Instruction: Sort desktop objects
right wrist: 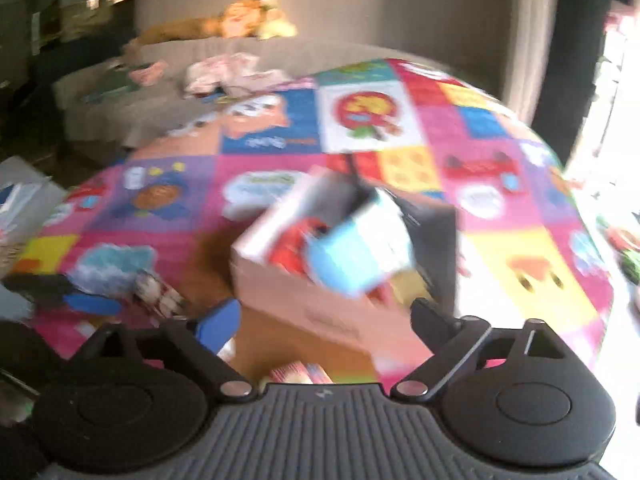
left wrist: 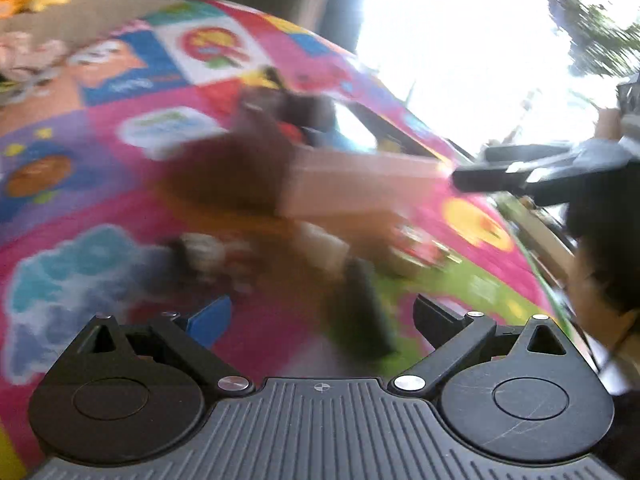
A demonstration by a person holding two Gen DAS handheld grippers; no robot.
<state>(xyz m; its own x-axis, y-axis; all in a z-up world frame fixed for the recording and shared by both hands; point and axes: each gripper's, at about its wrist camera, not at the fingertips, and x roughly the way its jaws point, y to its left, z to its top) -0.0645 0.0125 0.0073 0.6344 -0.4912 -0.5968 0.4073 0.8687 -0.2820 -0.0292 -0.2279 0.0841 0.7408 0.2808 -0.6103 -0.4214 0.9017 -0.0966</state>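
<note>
A pink open box (right wrist: 320, 312) stands on a brown surface amid a colourful play mat (right wrist: 520, 264). It holds a red item (right wrist: 294, 246), a blue-and-white carton (right wrist: 364, 248) and something black. My right gripper (right wrist: 326, 320) hovers open over the box's near wall with nothing between its fingers. In the blurred left wrist view the same box (left wrist: 352, 184) lies ahead. My left gripper (left wrist: 320, 320) is open, and a dark oblong object (left wrist: 360, 312) lies on the mat beyond it, apart from both pads. Small pale items (left wrist: 212, 252) sit to the left.
A grey sofa (right wrist: 132, 104) with a plush toy (right wrist: 248, 16) and clothes (right wrist: 232, 72) runs along the back. A bright window (left wrist: 460, 40) glares at the right. The other gripper's black finger (left wrist: 500, 172) reaches in beside the box. More small items (right wrist: 160, 292) lie left of the box.
</note>
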